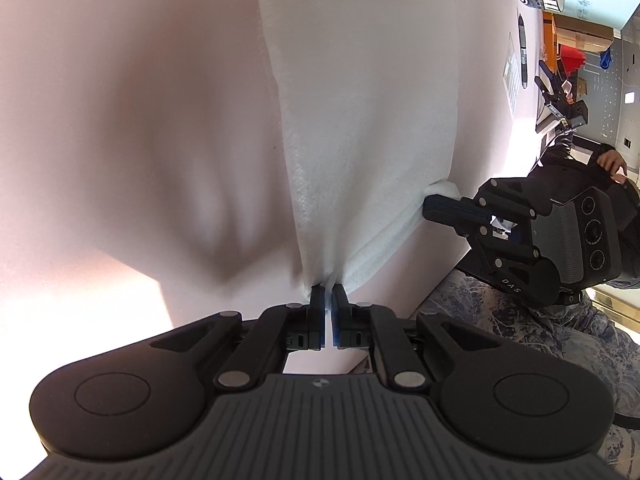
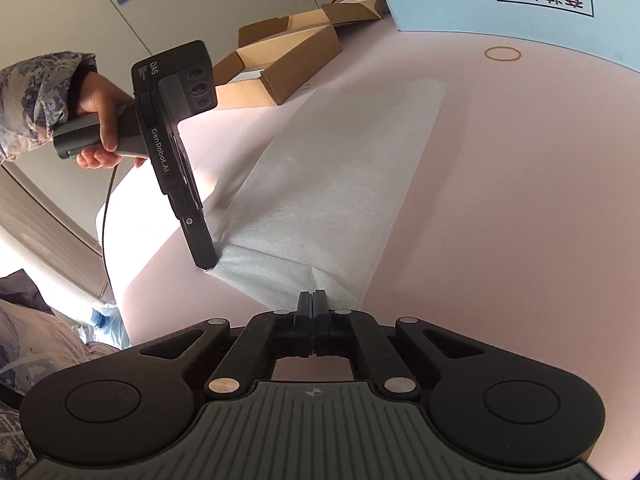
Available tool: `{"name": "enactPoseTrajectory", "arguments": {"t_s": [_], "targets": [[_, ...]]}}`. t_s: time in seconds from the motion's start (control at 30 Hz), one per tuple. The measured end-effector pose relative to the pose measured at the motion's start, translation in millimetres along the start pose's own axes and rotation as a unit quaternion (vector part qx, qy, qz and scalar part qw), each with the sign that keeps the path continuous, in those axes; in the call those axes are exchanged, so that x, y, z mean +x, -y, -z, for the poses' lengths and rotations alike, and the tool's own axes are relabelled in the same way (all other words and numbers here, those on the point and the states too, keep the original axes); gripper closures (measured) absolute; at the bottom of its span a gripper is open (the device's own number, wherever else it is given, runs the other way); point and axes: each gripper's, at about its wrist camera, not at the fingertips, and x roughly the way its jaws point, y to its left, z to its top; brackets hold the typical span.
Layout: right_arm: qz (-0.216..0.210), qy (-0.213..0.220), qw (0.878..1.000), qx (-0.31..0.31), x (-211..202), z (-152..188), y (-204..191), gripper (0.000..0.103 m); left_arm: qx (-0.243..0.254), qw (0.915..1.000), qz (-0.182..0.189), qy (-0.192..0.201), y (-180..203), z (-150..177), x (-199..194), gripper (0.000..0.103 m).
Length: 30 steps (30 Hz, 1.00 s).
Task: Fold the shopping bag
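The white shopping bag [image 1: 360,120] lies folded into a long strip on the pale pink table [image 1: 120,100]. My left gripper [image 1: 329,292] is shut on the near end of the strip, and the fabric puckers at its pads. My right gripper [image 1: 430,204] pinches the other corner of that same end from the right. In the right wrist view the bag [image 2: 340,180] runs away from me, with my right gripper [image 2: 314,296] shut on its near edge. The left gripper [image 2: 208,260], held by a hand [image 2: 100,120], grips the left corner.
Open cardboard boxes [image 2: 280,60] sit at the table's far left. A rubber band [image 2: 503,54] lies beyond the bag, near a light blue board [image 2: 500,12]. A dark pen [image 1: 522,52] lies by the table's far edge. A patterned sleeve [image 2: 36,96] is at the left.
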Motion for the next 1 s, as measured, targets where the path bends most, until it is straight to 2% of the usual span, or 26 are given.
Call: {"name": "enactPoseTrajectory", "arguments": {"t_s": [0.13,0.23,0.27,0.3,0.33,0.37,0.43,0.53,0.57,0.63,0.67,0.7,0.73,0.77,0.83,0.87,0.93,1.0], "targets": [[-0.008,0.005,0.999,0.033,1,1,10,0.103,0.0,0.9996,0.004,0.029,-7,13,-7,0.098],[-0.006,0.005,0.999,0.034,4,0,10,0.103,0.025,0.9971,-0.01,0.071,0,30,-13,0.095],[-0.006,0.004,0.999,0.034,4,-1,10,0.103,0.036,0.9955,-0.009,0.087,5,38,-16,0.083],[-0.006,0.004,0.999,0.034,3,0,10,0.103,0.053,0.9929,-0.004,0.106,13,47,-19,0.061],[-0.007,0.004,0.999,0.035,3,0,11,0.103,0.067,0.9903,0.0,0.121,20,55,-21,0.048],[-0.007,0.004,0.999,0.035,3,0,10,0.103,0.082,0.9873,-0.001,0.136,27,61,-25,0.026],[-0.008,0.002,0.999,0.035,3,-1,11,0.103,0.116,0.9727,0.006,0.201,50,83,-44,0.024],[-0.007,0.0,0.999,0.033,4,-2,9,0.103,0.127,0.9421,0.034,0.309,73,109,-72,0.024],[-0.006,0.0,0.999,0.034,4,-3,9,0.103,0.13,0.9286,0.033,0.346,80,116,-77,0.024],[-0.005,0.0,0.999,0.034,4,-3,9,0.103,0.131,0.8944,0.034,0.426,94,130,-79,0.024],[-0.004,-0.001,1.0,0.031,4,-3,8,0.103,0.122,0.8858,0.041,0.446,95,132,-73,0.024],[-0.002,-0.001,1.0,0.029,4,-3,7,0.103,0.11,0.8841,0.057,0.451,94,130,-63,0.026],[-0.001,-0.001,1.0,0.026,5,-3,6,0.103,0.099,0.887,0.072,0.445,93,127,-49,0.029],[0.001,-0.002,1.0,0.022,4,-3,5,0.103,0.094,0.8926,0.078,0.434,92,124,-36,0.033],[0.004,-0.002,1.0,0.012,5,-3,3,0.103,0.083,0.9063,0.09,0.405,90,118,-7,0.034],[0.005,-0.002,1.0,0.009,6,-4,2,0.103,0.075,0.909,0.092,0.399,87,117,1,0.037],[0.007,0.0,1.0,0.003,6,-3,1,0.103,0.05,0.9113,0.092,0.398,77,116,14,0.044],[0.008,0.003,1.0,0.002,6,-2,1,0.103,0.02,0.9096,0.09,0.405,66,117,18,0.049]]}}
